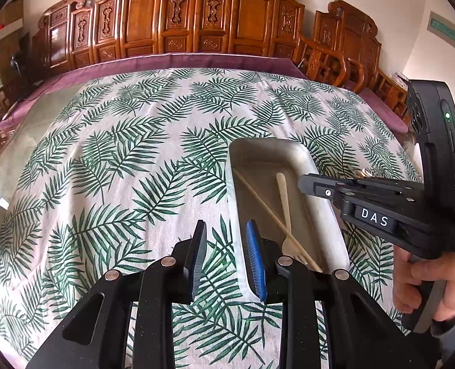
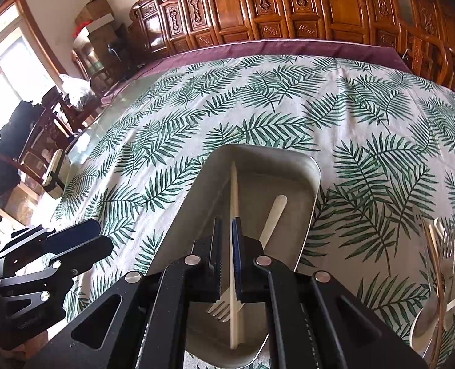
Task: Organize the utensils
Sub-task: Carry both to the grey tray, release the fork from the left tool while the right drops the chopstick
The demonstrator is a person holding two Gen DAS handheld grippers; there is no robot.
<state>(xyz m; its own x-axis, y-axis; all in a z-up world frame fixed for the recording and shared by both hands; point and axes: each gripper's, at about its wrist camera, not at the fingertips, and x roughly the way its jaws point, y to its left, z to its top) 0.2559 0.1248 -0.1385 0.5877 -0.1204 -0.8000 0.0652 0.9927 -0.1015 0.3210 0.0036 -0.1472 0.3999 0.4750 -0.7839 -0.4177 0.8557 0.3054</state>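
**Right wrist view: chopstick pinched over the tray, a skewed release is your risk**

Your right gripper (image 2: pixel 226 256) has its jaws clamped on a pale chopstick (image 2: pixel 234 190) that runs lengthwise over the grey tray (image 2: pixel 312 203), crossing a pale fork (image 2: pixel 272 215) already lying inside. Let go while the stick is tilted and it may bounce off the fork or ride up the tray wall onto the leaf-print cloth of the bench (image 2: pixel 258 104). Your left gripper (image 1: pixel 225 258) hovers with jaws apart, holding nothing, close beside the tray's left rim; a careless swing could nudge the tray. More utensils (image 2: pixel 442 276) wait near the bench's right edge, apparently still unsorted.
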